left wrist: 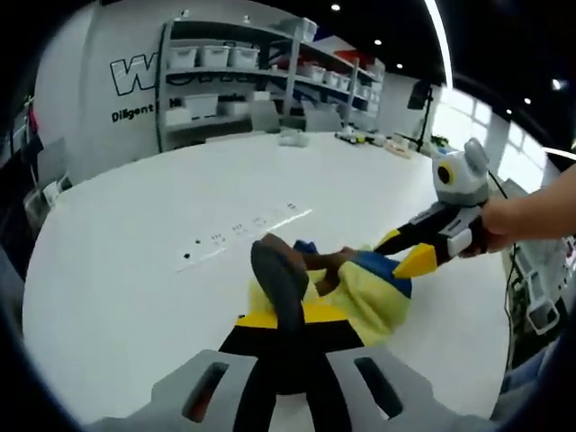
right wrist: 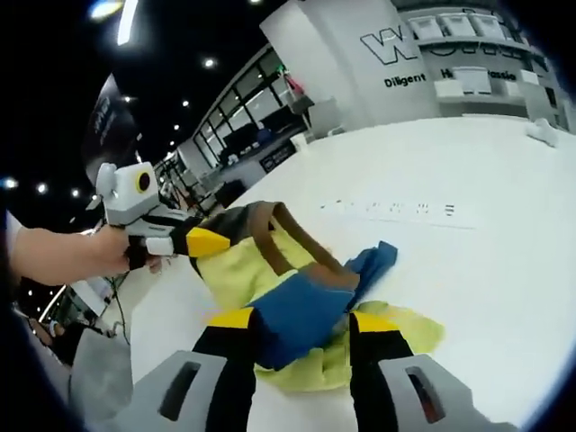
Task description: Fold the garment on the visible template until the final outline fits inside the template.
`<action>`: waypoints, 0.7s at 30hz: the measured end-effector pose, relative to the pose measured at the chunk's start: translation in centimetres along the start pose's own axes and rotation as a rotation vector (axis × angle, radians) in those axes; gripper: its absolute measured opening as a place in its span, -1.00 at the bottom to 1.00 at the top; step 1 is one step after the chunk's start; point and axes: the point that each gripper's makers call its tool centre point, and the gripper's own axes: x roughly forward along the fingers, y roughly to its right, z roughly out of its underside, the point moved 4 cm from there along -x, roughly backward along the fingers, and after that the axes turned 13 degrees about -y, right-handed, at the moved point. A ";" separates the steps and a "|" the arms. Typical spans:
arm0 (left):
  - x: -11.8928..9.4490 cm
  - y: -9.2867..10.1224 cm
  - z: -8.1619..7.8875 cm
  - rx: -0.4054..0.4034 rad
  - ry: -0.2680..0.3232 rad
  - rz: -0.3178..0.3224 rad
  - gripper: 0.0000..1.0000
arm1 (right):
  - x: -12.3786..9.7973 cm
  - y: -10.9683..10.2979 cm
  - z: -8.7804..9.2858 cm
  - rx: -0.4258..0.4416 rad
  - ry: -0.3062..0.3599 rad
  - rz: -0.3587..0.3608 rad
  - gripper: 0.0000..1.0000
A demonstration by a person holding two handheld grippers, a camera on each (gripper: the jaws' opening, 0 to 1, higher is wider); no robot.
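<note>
Both grippers clamp garment point(right wrist: 297, 310) | left gripper point(left wrist: 286, 328) | right gripper point(right wrist: 301, 337) | lifted off table point(left wrist: 135, 270)

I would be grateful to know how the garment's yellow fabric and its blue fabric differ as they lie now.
The yellow fabric lies mostly underneath, spread on the white table; the blue fabric is bunched on top. The yellow fabric covers more area; the blue fabric is a smaller patch edged by a brown band. Both belong to one crumpled garment, pinched between the left gripper and right gripper.

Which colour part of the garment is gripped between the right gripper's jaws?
The blue panel of the garment sits between the right gripper's jaws; the yellow fabric lies outside them, and the brown trim arches farther away.
</note>
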 end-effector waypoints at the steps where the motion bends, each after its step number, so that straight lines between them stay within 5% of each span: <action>1: -0.2 0.0 0.4 -0.008 0.001 0.001 -0.92 | 0.0 -0.1 0.0 0.000 -0.002 -0.002 -0.40; 9: -2.0 0.8 3.6 -0.062 0.006 0.011 -0.93 | -0.2 -2.1 0.9 -0.042 -0.025 -0.046 -0.97; 21: -4.9 3.0 8.1 -0.068 -0.005 0.067 -0.95 | -3.0 -4.4 3.3 -0.104 -0.039 -0.052 -1.00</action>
